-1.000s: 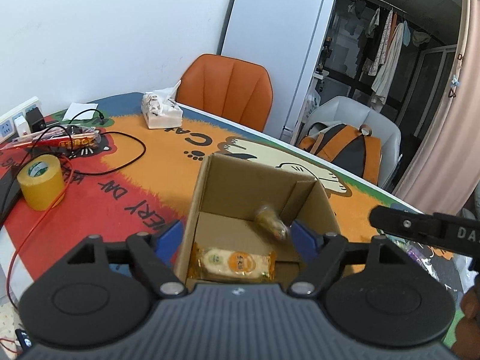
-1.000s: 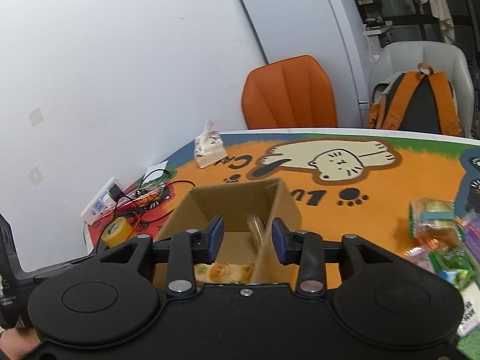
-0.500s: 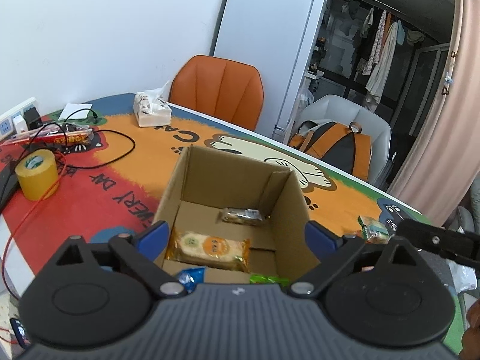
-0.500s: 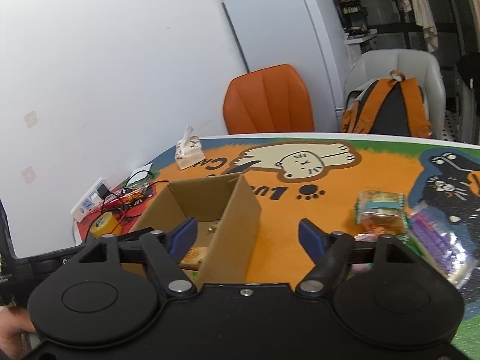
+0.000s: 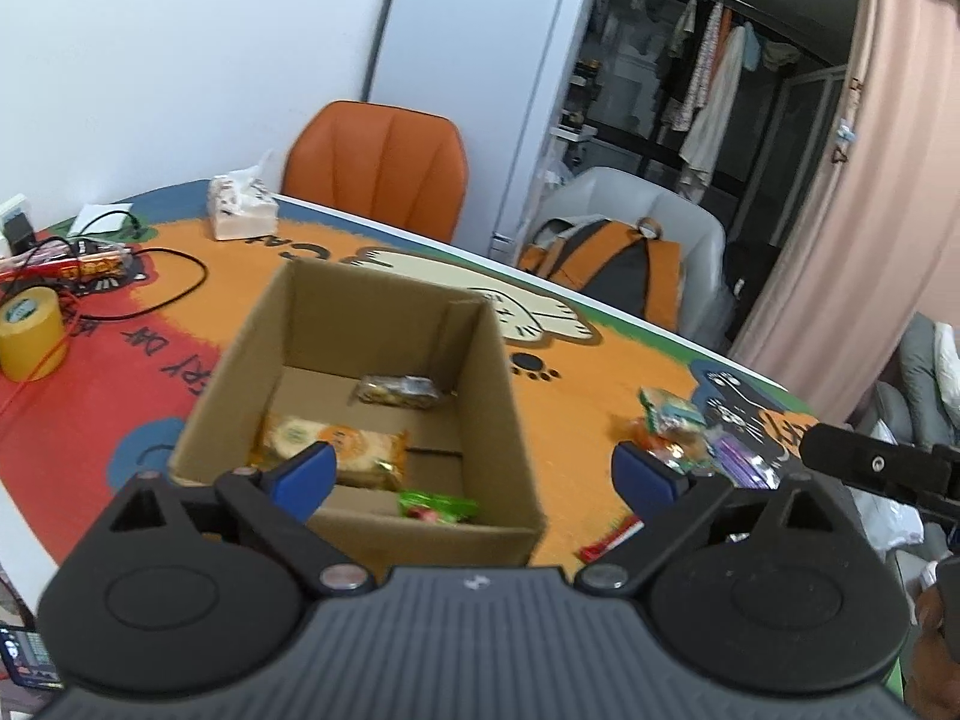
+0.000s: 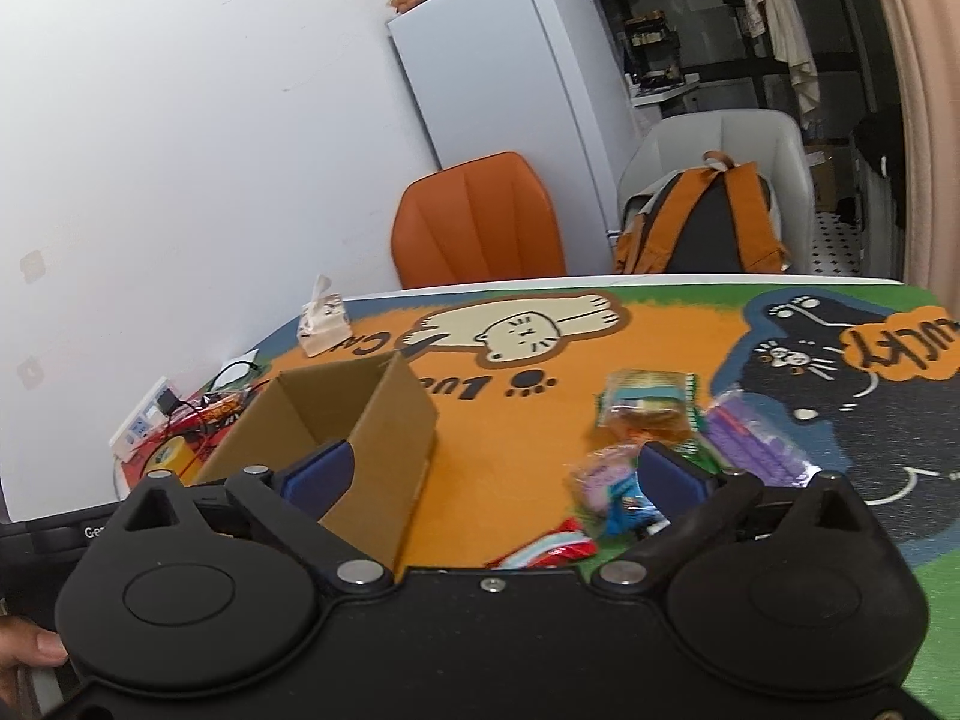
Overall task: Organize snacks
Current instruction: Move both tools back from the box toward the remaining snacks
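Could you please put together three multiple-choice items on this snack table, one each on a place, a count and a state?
1. Where does the roll of yellow tape stand?
A. inside the box
B. on the table, left of the cardboard box
C. on the orange chair

2. How many snack packets show inside the box in the left wrist view?
A. three
B. one
C. six

3. What is between the right gripper jaws?
A. a purple packet, clamped
B. the tissue pack
C. nothing gripped

Answers: 1 B, it stands on the mat beside the box. 2 A, orange packet, dark packet, green packet. 3 C, the jaws are opening wide apart and press on nothing.
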`<state>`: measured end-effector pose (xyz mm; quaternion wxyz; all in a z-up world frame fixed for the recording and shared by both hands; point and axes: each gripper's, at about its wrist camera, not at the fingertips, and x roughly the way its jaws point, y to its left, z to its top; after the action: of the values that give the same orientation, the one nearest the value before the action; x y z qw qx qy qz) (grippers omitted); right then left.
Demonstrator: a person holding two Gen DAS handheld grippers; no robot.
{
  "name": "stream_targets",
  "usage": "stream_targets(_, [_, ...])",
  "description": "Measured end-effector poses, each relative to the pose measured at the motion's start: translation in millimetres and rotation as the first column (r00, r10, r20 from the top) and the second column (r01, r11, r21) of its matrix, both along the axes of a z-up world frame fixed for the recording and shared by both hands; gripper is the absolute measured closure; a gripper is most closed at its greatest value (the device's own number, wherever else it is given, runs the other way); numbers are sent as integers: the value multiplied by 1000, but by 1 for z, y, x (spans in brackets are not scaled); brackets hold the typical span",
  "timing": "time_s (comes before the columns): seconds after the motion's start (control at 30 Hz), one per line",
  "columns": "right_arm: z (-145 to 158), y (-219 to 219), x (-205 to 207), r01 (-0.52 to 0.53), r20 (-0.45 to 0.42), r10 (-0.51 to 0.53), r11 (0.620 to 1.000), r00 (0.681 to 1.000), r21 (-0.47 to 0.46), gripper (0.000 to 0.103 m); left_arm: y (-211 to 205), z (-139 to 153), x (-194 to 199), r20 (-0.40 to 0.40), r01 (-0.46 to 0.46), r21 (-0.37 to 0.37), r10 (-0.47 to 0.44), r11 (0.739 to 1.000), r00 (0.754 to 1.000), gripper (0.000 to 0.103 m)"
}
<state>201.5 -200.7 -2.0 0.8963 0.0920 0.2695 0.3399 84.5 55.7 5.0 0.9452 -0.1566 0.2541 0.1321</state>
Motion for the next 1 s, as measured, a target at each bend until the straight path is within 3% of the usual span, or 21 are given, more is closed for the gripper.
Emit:
stream_targets(0.43, [-20, -41, 5, 77, -9, -77, 997, 997, -11, 0, -40, -13, -2, 33, 101, -1, -101, 995, 994, 6])
stream_targets(0.53, [-26, -50, 9, 95, -9, -95, 995, 995, -12, 1, -51, -17, 2, 41, 113, 27, -114, 993, 993, 6])
stream_targets(0.73, [-44, -59, 18, 96, -28, -97, 994, 995, -46, 16, -74, -21, 10, 66, 182, 39, -184, 983, 981, 9])
stream_targets(0.9, [-56, -56, 23, 68, -41, -71, 995, 997, -71, 23, -88, -33, 26, 39, 226, 33, -227, 973, 973, 22])
stream_targets(1.0, [-63, -52, 25, 55, -40, -58, 995, 998, -84, 25, -91, -43, 38, 12, 240, 23, -240, 971, 971, 36])
